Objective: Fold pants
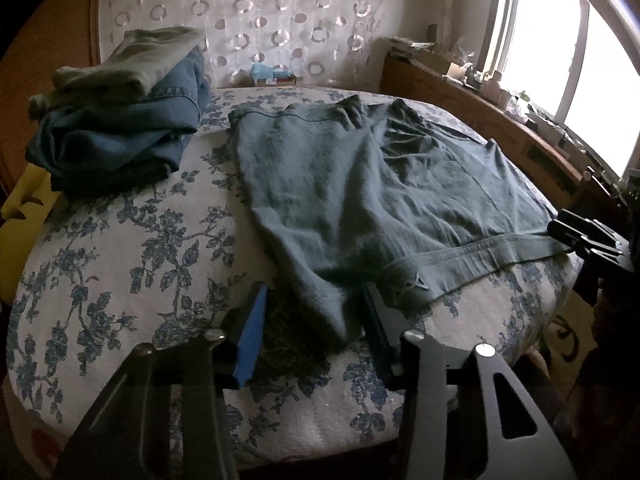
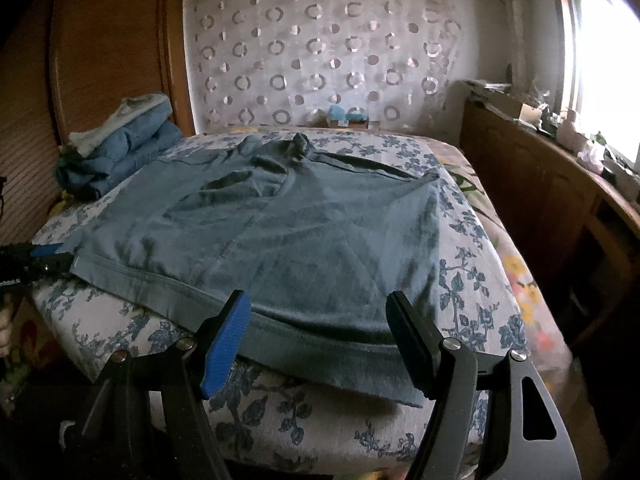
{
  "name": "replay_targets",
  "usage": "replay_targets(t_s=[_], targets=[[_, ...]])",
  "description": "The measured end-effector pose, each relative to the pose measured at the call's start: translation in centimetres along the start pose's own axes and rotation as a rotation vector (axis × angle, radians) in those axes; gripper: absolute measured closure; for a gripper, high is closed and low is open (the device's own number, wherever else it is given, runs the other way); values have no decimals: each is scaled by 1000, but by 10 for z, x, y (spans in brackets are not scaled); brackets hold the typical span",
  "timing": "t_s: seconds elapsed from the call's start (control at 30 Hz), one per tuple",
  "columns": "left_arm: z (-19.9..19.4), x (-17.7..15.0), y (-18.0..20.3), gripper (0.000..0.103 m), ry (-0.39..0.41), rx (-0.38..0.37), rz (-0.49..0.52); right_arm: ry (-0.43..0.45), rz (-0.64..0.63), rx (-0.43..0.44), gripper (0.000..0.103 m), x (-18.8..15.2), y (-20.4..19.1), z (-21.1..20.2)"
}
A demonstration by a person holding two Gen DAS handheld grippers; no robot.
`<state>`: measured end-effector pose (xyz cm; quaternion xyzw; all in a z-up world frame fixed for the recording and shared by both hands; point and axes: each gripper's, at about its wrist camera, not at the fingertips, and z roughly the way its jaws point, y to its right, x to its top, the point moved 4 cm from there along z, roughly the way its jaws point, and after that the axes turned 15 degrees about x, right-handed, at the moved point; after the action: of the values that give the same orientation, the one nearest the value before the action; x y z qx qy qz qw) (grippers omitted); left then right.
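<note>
Grey-blue pants point(image 1: 360, 184) lie spread on the flowered bed cover point(image 1: 120, 240), folded into a broad patch. My left gripper point(image 1: 316, 312) is open, its jaws on either side of the pants' near corner, which lies between them. In the right wrist view the same pants point(image 2: 280, 232) lie flat, with the hem band toward me. My right gripper point(image 2: 320, 332) is open, its jaws apart over the hem at the bed's near edge. The left gripper also shows in the right wrist view point(image 2: 44, 260) at the pants' left corner, and the right gripper shows in the left wrist view point(image 1: 584, 236) at the hem's far end.
A pile of folded clothes point(image 1: 120, 112) sits at the back left of the bed, also in the right wrist view point(image 2: 120, 144). A wooden headboard point(image 2: 112, 40) is on the left. A wooden counter point(image 2: 540, 168) with clutter runs under the window on the right.
</note>
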<state>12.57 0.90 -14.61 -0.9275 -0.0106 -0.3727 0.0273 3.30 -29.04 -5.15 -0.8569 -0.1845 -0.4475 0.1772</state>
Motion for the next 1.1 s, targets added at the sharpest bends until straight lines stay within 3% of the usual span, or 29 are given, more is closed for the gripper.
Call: replay_targets(t_s=[0.27,0.37,0.77,1.1], targets=[[-5,6,6,89,9,-33,-1,12,29,4,31,-3,11,-4],[-13,15,12,92,29,-50,8,19,44,8,31,-5,15,-7],[-40,63,66,94,119,-123,90,37,77,1,31,-8,33,-15],[-53,92,145,94,155,-203,212,62,89,0,31,-13,47,-28]])
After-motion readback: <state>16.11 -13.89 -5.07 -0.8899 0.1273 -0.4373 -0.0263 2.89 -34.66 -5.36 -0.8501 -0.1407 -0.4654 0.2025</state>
